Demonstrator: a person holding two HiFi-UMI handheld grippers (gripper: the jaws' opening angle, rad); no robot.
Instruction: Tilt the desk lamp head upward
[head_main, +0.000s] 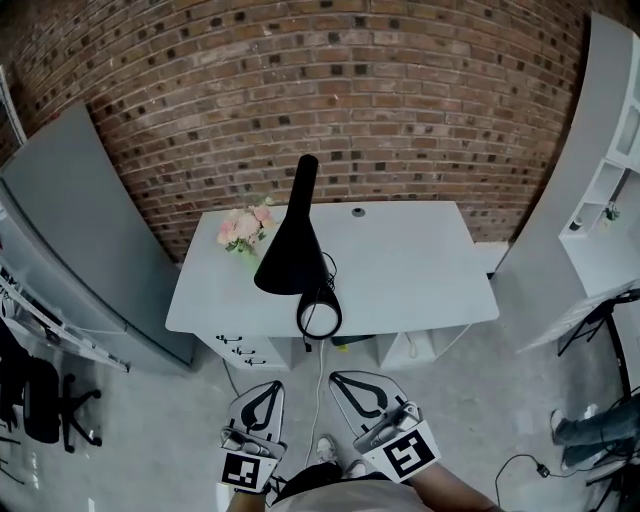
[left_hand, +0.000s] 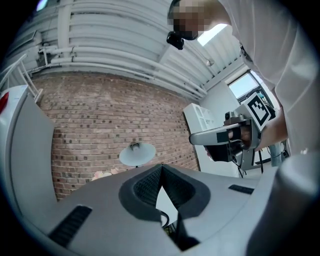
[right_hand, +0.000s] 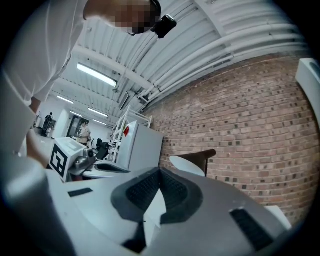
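Note:
A black desk lamp stands on the white desk (head_main: 420, 280). Its cone-shaped head (head_main: 290, 250) points down, and a round ring-shaped base (head_main: 319, 315) sits at the desk's front edge. The left gripper view catches the head (left_hand: 137, 153) from below as a pale disc; the right gripper view has the head (right_hand: 187, 165) just beyond the jaws. My left gripper (head_main: 262, 390) and right gripper (head_main: 345, 380) hang side by side in front of the desk, well short of the lamp. Both are shut, with nothing held. The left gripper (left_hand: 161, 165) and right gripper (right_hand: 160, 170) each have their tips meeting.
Pink flowers (head_main: 245, 228) sit at the desk's back left beside the lamp. A lamp cord (head_main: 320, 385) drops to the floor. A grey cabinet (head_main: 80, 230) stands left, white shelving (head_main: 610, 180) right, a brick wall (head_main: 400, 100) behind. A person's leg (head_main: 600, 430) is at lower right.

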